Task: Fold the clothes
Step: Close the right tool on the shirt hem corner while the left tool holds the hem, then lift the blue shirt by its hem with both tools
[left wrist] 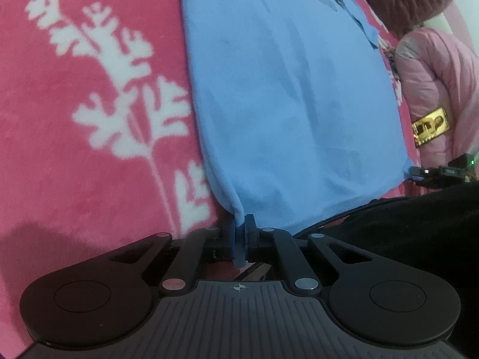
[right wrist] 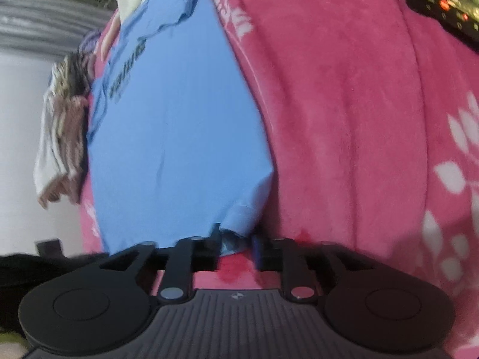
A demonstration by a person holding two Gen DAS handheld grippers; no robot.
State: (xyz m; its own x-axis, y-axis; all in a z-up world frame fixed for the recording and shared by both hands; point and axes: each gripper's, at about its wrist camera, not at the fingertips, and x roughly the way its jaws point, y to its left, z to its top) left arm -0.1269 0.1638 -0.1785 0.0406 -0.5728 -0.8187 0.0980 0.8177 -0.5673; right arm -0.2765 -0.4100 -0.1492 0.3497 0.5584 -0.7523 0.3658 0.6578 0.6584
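a: shirt [left wrist: 287, 95] first. it's blue, spread flat on the pink blanket [left wrist: 89, 164], dark lettering at its far end.

b: and the near edge?

a: the left gripper [left wrist: 241, 239] has the near left corner. its fingers [left wrist: 250, 233] are pressed together with a fold of blue cloth pinched between them, and the fabric rises slightly toward the pinch.

b: right gripper [right wrist: 236, 245]?

a: at the near right corner. its fingers [right wrist: 215, 239] stand partly apart, and the rumpled corner of the shirt [right wrist: 179, 134] sits in the gap. the left finger seems to touch the cloth, the right one stands clear of it, so no pinch there. that view is blurred, so i can't tell more.

b: what else is around?

a: in the left view, a pink puffy jacket [left wrist: 434, 89] past the shirt's right edge, and the right gripper's tip [left wrist: 443, 173] showing at that corner. in the right view, a striped pile of clothes [right wrist: 63, 131] lies beside the shirt's left edge, and a black device [right wrist: 443, 3] with red lights sits in the upper right. the blanket [right wrist: 359, 119] has white leaf prints.
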